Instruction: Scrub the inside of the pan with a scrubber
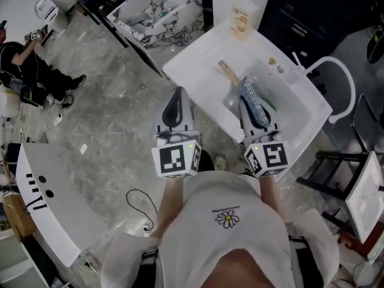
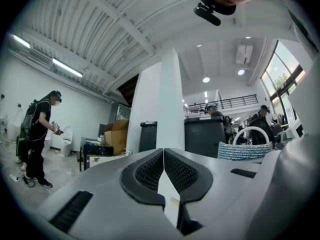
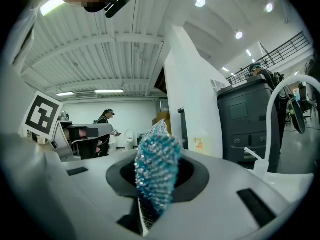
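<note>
Sparkly blue-and-silver mesh, the scrubber [image 1: 251, 98], is pinched between the jaws of the right claw [image 3: 158, 180]. This claw hangs over the basin of the white sink [image 1: 186, 62], near a wooden handle [image 1: 227, 71] lying there; the pan's body I cannot make out. The left claw [image 2: 163, 160] is closed on nothing, pads touching, held over the floor beside the sink.
</note>
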A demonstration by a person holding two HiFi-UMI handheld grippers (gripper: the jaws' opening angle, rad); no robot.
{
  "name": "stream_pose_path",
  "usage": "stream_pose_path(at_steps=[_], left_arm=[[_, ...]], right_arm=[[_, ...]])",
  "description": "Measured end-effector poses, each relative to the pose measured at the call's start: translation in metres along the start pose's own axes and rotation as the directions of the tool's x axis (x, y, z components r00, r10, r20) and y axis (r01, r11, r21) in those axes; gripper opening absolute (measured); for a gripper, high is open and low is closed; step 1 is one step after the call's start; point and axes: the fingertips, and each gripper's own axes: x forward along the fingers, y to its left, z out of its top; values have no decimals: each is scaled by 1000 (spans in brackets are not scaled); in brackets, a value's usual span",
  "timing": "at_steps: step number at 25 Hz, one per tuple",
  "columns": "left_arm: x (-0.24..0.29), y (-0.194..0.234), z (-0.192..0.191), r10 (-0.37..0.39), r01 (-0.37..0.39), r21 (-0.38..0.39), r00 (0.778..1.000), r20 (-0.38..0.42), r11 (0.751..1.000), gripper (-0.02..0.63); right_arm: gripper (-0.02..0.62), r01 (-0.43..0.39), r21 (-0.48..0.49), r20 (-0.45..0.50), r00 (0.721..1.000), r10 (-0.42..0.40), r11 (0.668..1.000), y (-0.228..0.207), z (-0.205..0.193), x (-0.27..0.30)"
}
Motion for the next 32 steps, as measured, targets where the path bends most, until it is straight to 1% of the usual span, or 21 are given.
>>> stream_pose_path(at_steps=[3, 6, 9, 11, 15, 18, 20, 23, 25, 28, 32], left_arm=[[17, -19, -7, -65, 65, 22, 998, -5, 998, 17], [41, -46, -8, -166, 166, 31, 986, 1, 986, 17], [68, -71, -6, -249, 248, 50, 968, 17, 967, 17], [84, -85, -10, -303, 302, 57, 953, 14, 952, 17], [113, -110, -21, -417, 416, 68, 909, -12, 907, 17], [129, -125, -21, -488, 489, 27, 873, -18, 872, 17], [137, -137, -17, -540, 540, 18, 842, -9, 841, 17], [144, -154, -12, -614, 614, 46, 789, -9, 788, 17], [149, -163, -11, -652, 651, 60, 758, -17, 756, 17], [154, -168, -14, -695, 695, 69, 719, -28, 716, 17], [162, -172, -17, -730, 730, 69, 683, -30, 680, 17]], right_arm=[[61, 53, 9, 0, 999, -53, 999, -19, -6, -11], [61, 142, 11, 0, 990, -142, 990, -43, -10, -24], [61, 242, 1, -10, 970, -242, 970, -67, -10, -36], [61, 315, -5, -15, 949, -315, 949, -82, -11, -44], [61, 460, 13, -25, 888, -460, 888, -109, -15, -62], [61, 544, 10, -30, 839, -544, 839, -121, -13, -74], [61, 603, 10, -29, 798, -602, 798, -129, -11, -84], [61, 680, 32, -19, 733, -680, 732, -139, -7, -96], [61, 715, 45, -14, 699, -715, 698, -143, -6, -100], [61, 749, 57, -7, 661, -750, 660, -145, -6, -98], [61, 781, 69, -4, 622, -783, 620, -144, -8, -96]])
